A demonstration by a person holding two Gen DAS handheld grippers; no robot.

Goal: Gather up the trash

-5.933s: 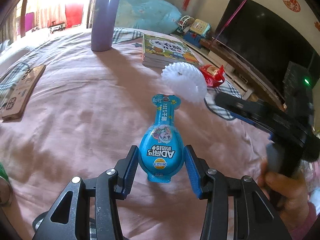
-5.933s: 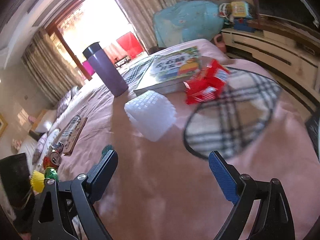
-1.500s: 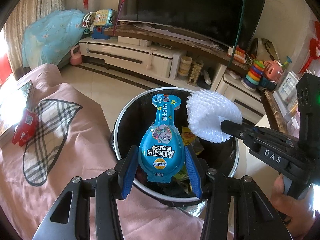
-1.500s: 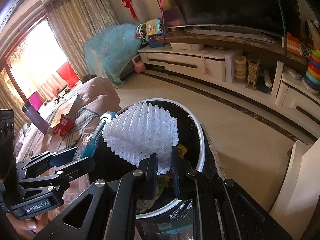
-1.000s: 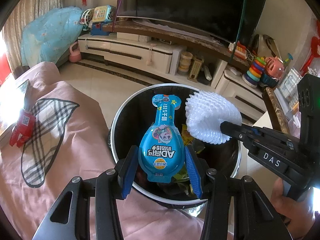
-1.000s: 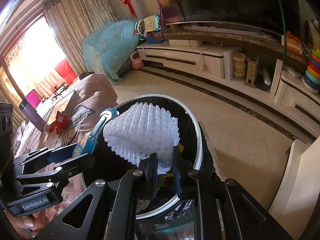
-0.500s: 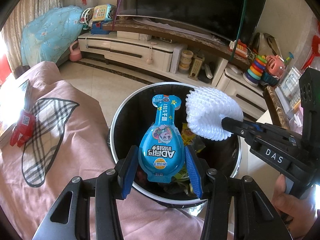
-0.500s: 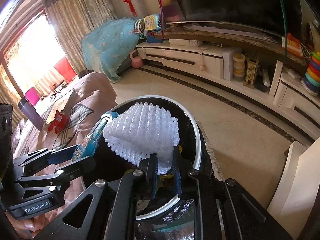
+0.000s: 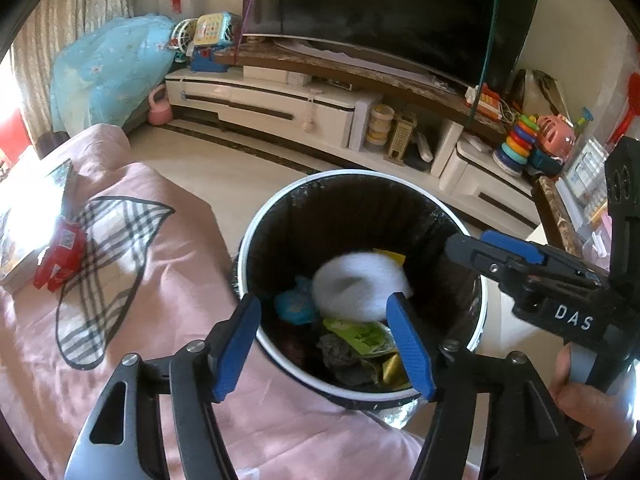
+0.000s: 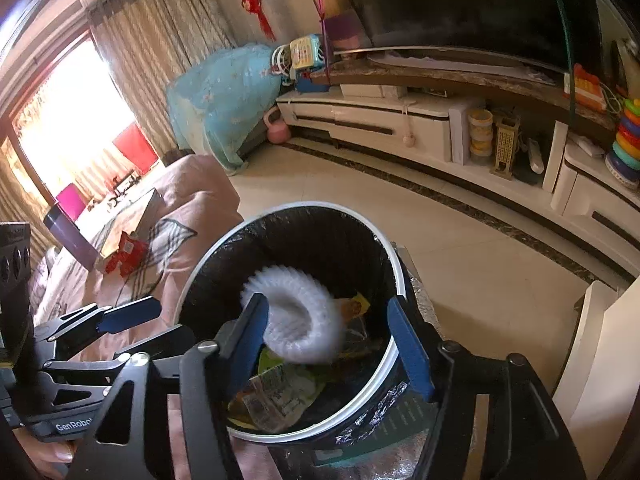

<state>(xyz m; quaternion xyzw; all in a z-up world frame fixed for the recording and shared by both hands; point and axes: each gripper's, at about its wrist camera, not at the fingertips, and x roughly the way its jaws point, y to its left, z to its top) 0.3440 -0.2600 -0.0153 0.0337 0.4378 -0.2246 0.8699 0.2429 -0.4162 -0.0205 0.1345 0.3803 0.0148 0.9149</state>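
Observation:
A round bin with a white rim (image 9: 404, 179) and black liner stands beside the pink bed; it also shows in the right wrist view (image 10: 384, 240). My left gripper (image 9: 324, 338) is open and empty over the bin's near rim. My right gripper (image 10: 326, 342) is open and empty above the bin. A white foam net (image 9: 356, 286) is inside the bin, blurred; it also shows in the right wrist view (image 10: 298, 316). The blue snack pouch (image 9: 294, 304) lies in the bin among other wrappers. A red wrapper (image 9: 60, 254) lies on the bed.
The pink bedcover (image 9: 132, 320) with a plaid patch lies left of the bin. A book (image 9: 24, 240) and a purple tumbler (image 10: 68, 236) are farther back on the bed. A white TV cabinet (image 9: 280, 108) with toys lines the far wall.
Both grippers have opened. The blue pouch and the white foam net have dropped from the fingers into the bin.

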